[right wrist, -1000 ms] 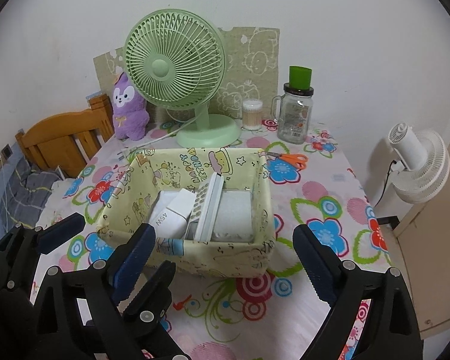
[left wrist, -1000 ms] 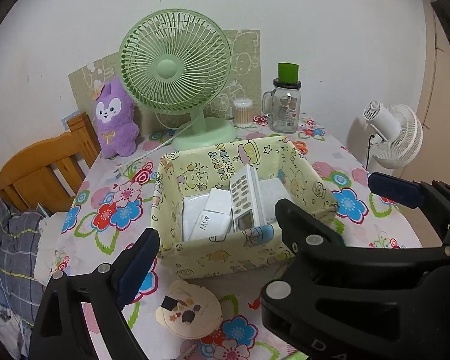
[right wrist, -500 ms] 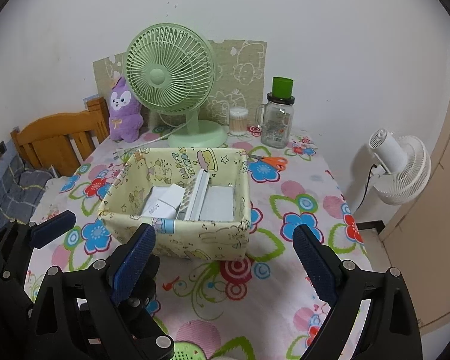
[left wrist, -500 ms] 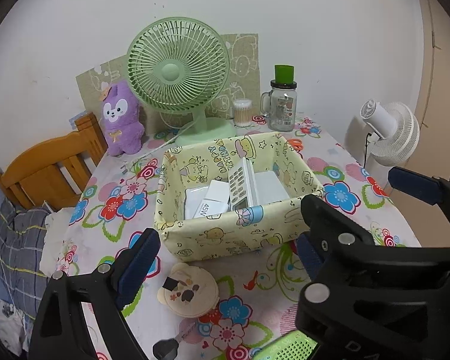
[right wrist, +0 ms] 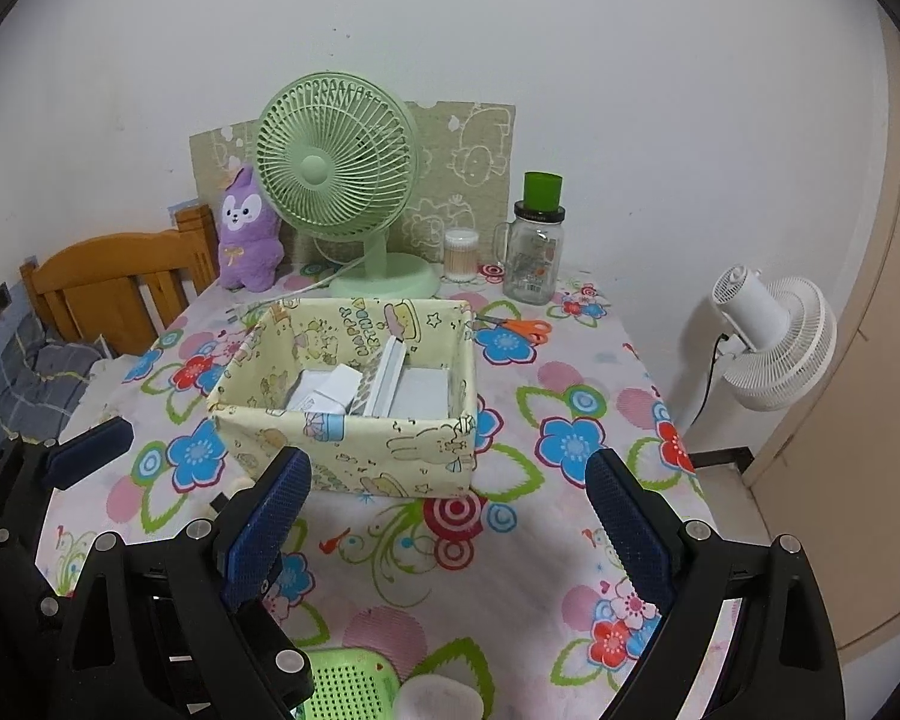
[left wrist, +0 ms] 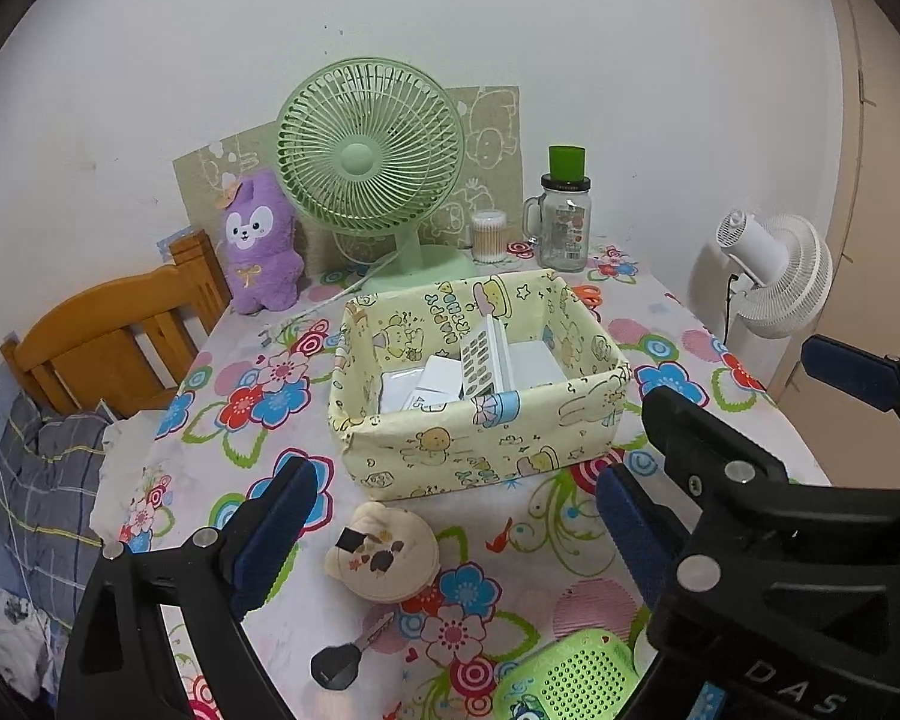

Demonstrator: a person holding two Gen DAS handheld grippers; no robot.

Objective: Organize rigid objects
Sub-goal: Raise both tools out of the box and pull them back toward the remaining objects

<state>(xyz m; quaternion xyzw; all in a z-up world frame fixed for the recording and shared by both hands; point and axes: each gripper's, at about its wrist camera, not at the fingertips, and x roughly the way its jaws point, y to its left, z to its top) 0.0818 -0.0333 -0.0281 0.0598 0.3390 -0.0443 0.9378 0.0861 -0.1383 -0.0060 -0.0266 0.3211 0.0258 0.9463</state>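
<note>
Left wrist view: left gripper (left wrist: 450, 531) jaws spread, empty, above the floral worktop (left wrist: 222, 450); yellow fabric box (left wrist: 480, 450) holds a white remote (left wrist: 480, 360); bear-shaped case (left wrist: 384, 558) just before it; right wrist view: right gripper (right wrist: 450, 516) jaws likewise released, box (right wrist: 354, 450) ahead.

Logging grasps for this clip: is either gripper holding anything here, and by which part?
Nothing is held. The left gripper and the right gripper are both open, with only the flowered tablecloth between their fingers.

Home bedroom, wooden bed frame (left wrist: 108, 336), plush toy (left wrist: 261, 243), floral tablecloth (right wrist: 570, 384)
</note>
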